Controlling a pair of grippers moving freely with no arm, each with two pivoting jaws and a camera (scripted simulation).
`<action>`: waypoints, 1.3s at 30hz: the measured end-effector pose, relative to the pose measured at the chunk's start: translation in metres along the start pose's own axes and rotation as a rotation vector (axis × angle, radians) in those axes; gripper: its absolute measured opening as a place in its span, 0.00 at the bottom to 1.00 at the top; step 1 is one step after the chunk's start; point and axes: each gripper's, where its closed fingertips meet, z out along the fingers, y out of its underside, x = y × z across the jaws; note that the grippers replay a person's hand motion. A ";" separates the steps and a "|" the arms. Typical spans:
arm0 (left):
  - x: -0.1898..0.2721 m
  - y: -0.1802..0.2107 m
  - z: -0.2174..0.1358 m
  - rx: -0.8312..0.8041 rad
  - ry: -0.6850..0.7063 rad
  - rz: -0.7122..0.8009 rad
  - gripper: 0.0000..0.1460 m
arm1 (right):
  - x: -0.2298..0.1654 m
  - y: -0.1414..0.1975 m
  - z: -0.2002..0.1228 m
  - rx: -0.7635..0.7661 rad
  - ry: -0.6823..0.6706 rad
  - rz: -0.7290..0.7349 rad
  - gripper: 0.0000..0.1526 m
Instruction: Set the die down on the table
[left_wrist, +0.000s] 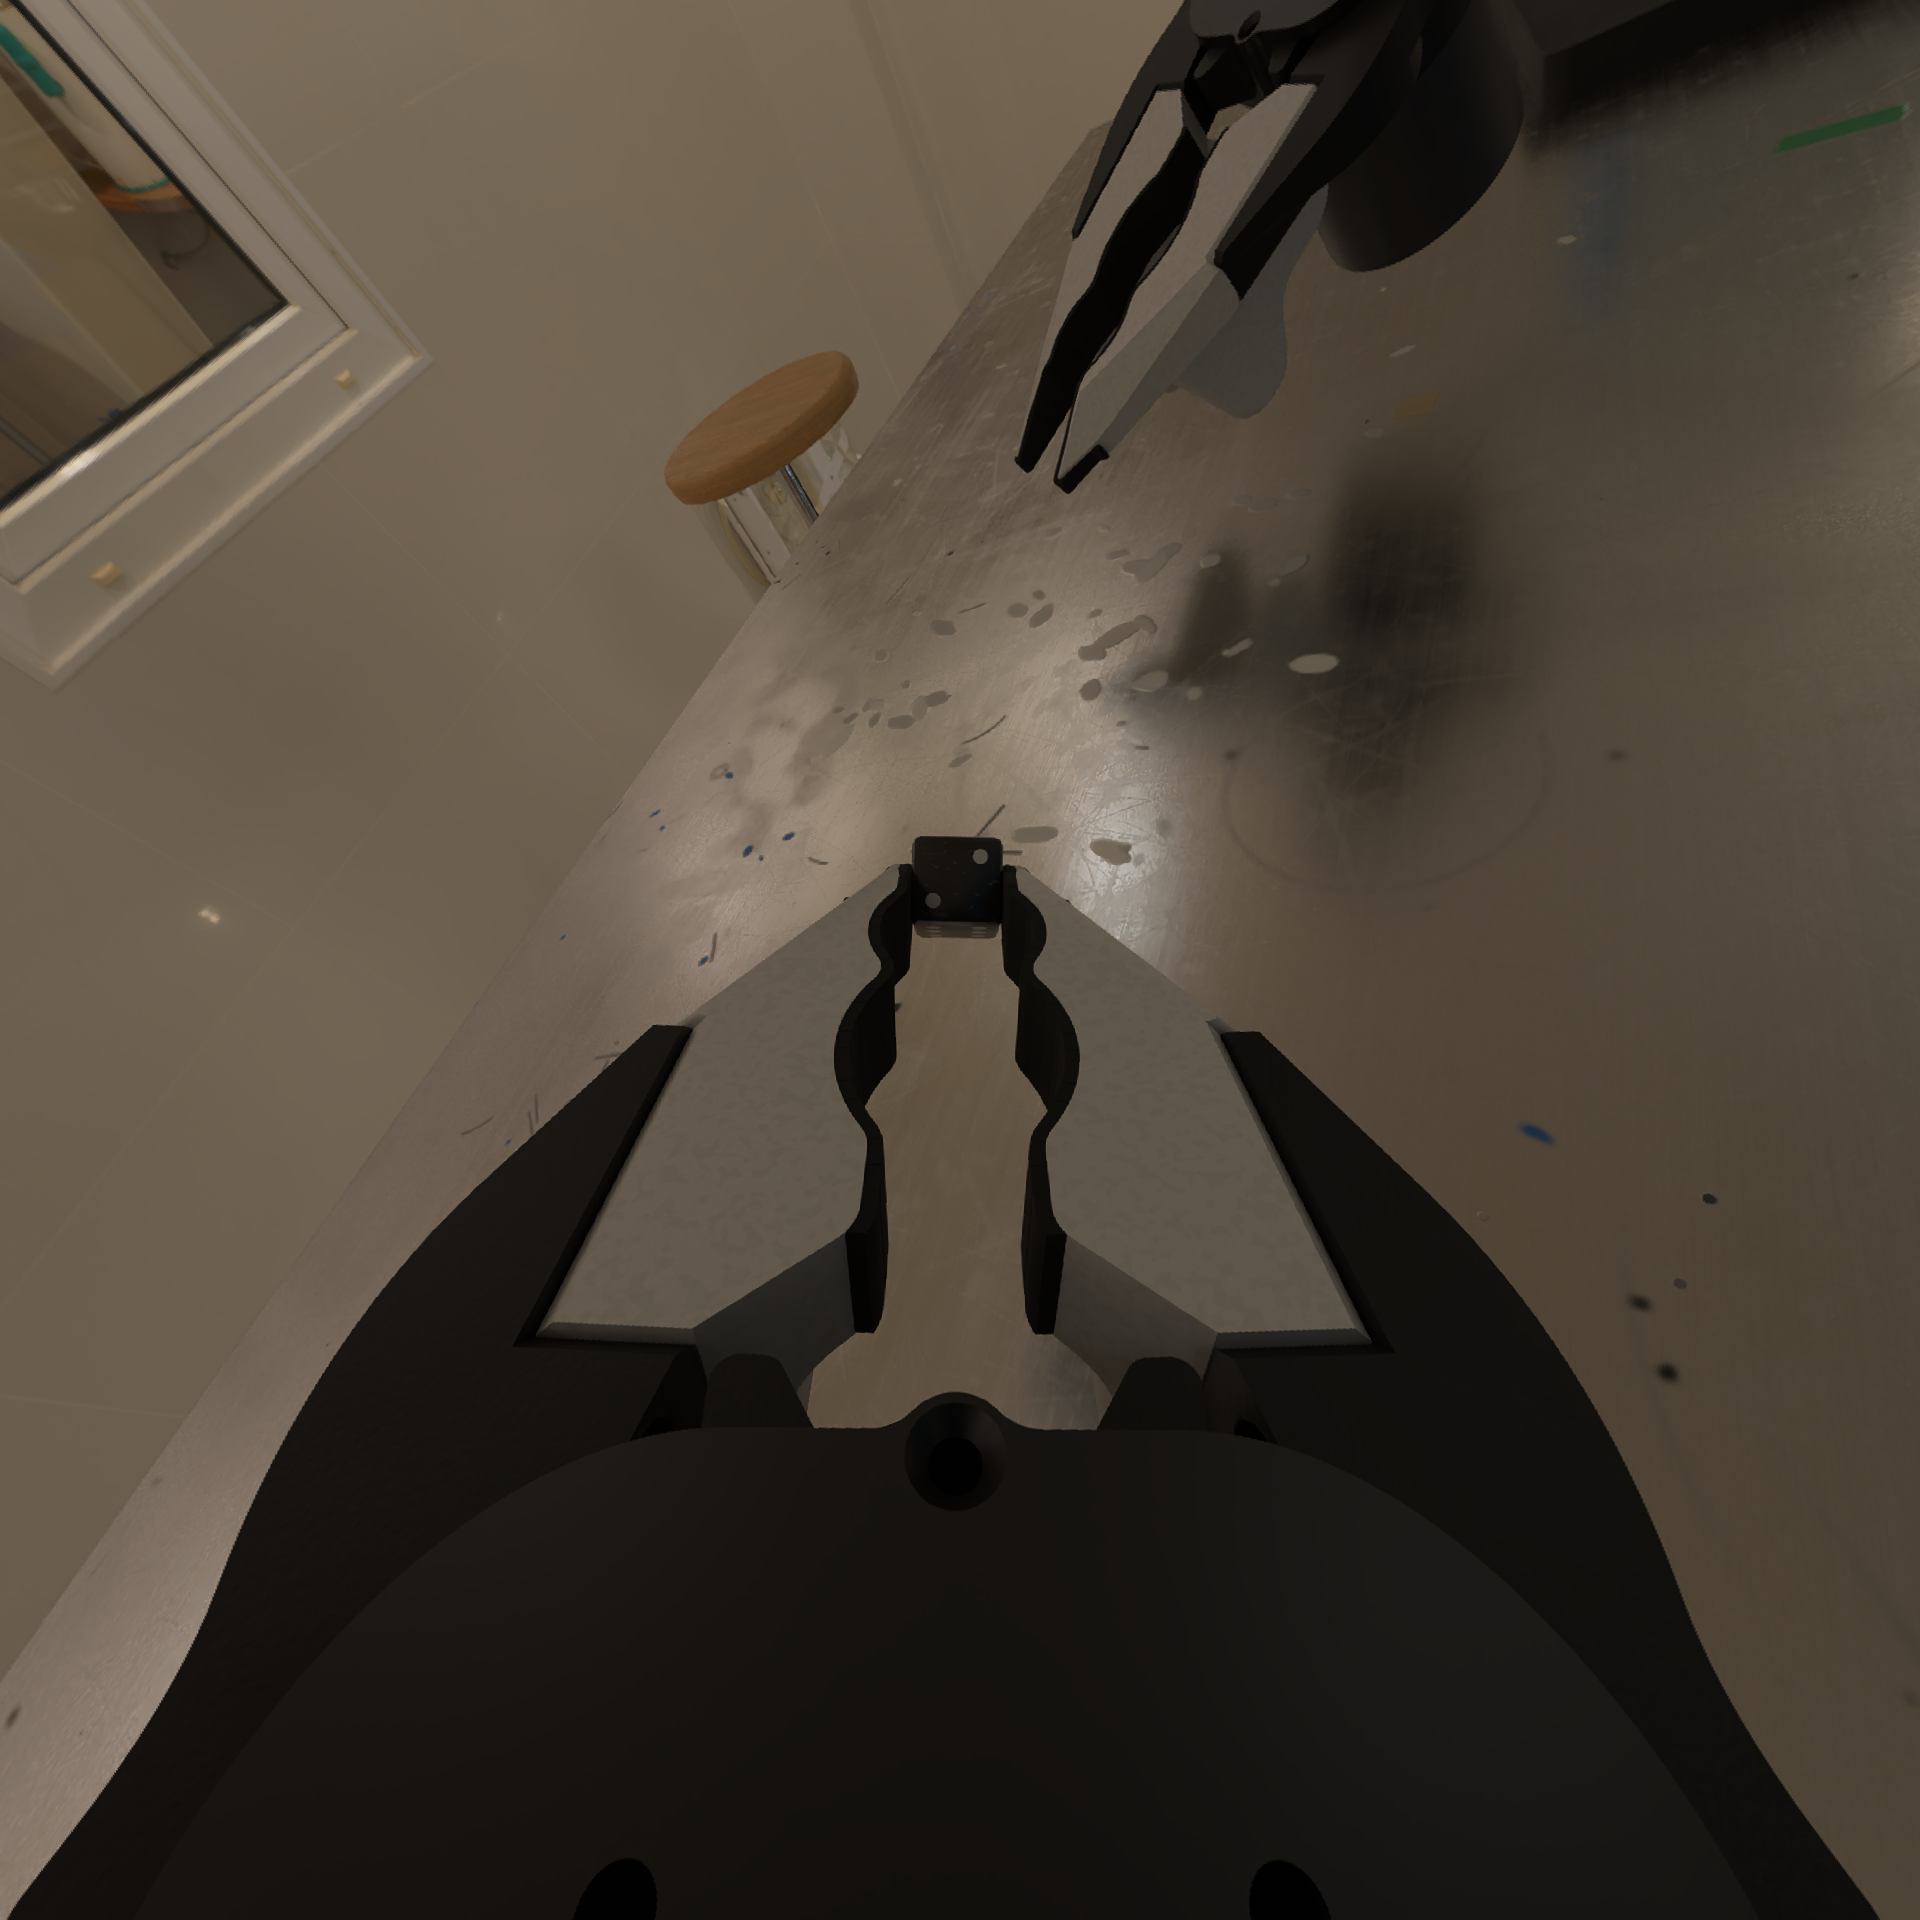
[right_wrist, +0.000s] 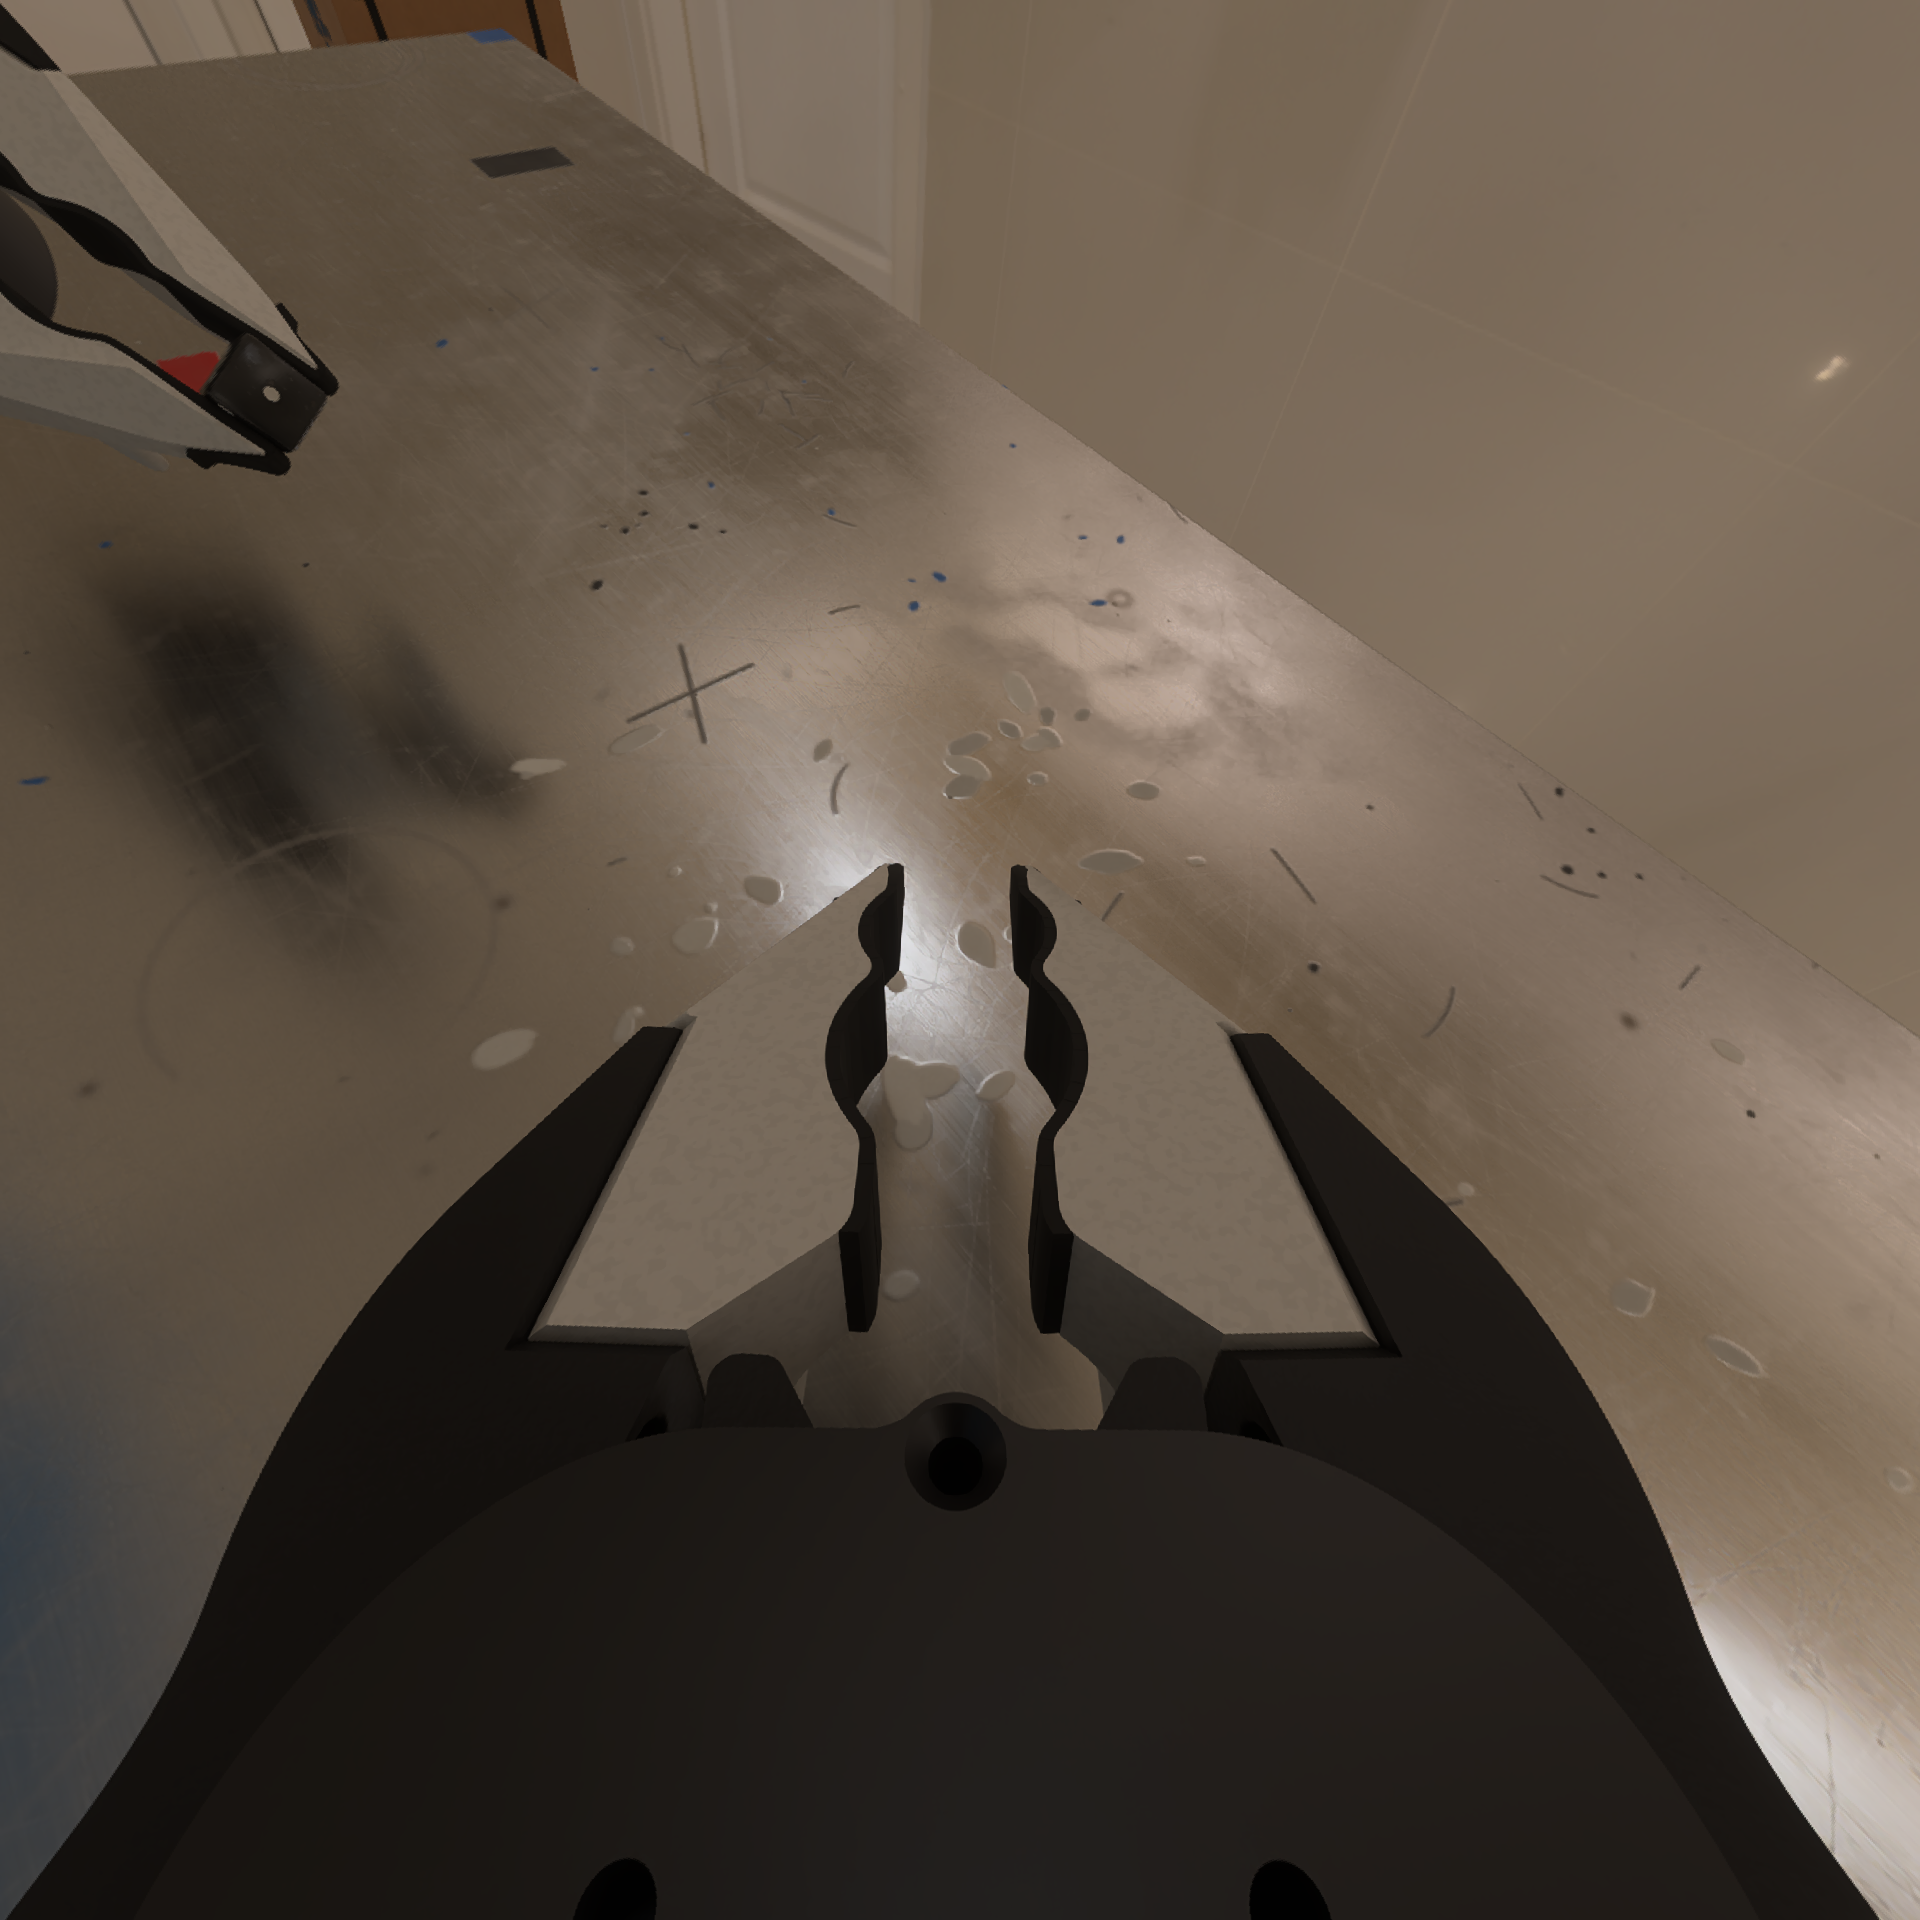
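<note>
A small black die with white pips (left_wrist: 957, 881) is pinched between the tips of my left gripper (left_wrist: 957, 902), which holds it above the scratched metal table (left_wrist: 1039, 675). In the right wrist view the same die (right_wrist: 268, 392) shows at the upper left, held by the left gripper (right_wrist: 260, 400) clear of the table surface (right_wrist: 727, 468). My right gripper (right_wrist: 956, 883) is open and empty, its fingers apart over the table's paint-spotted middle. It also shows in the left wrist view (left_wrist: 1055, 468) at the upper right, hanging above the table.
A round wooden stool (left_wrist: 762, 426) stands beyond the table's edge. The table's long edge (right_wrist: 1351, 644) runs diagonally next to a beige floor. A white-framed window (left_wrist: 156, 343) and a white door (right_wrist: 810, 125) are on the walls. A dark patch (right_wrist: 520, 162) lies on the far table.
</note>
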 end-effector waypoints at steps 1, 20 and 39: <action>0.000 0.000 0.000 0.000 0.000 0.000 0.11 | 0.000 0.000 0.000 0.000 0.000 0.000 0.13; 0.000 0.000 0.000 -0.001 -0.001 0.004 0.11 | -0.002 0.000 0.001 -0.002 -0.004 -0.008 0.13; 0.002 0.001 0.001 -0.006 0.006 0.007 0.11 | -0.003 0.001 0.001 -0.007 -0.006 -0.012 0.13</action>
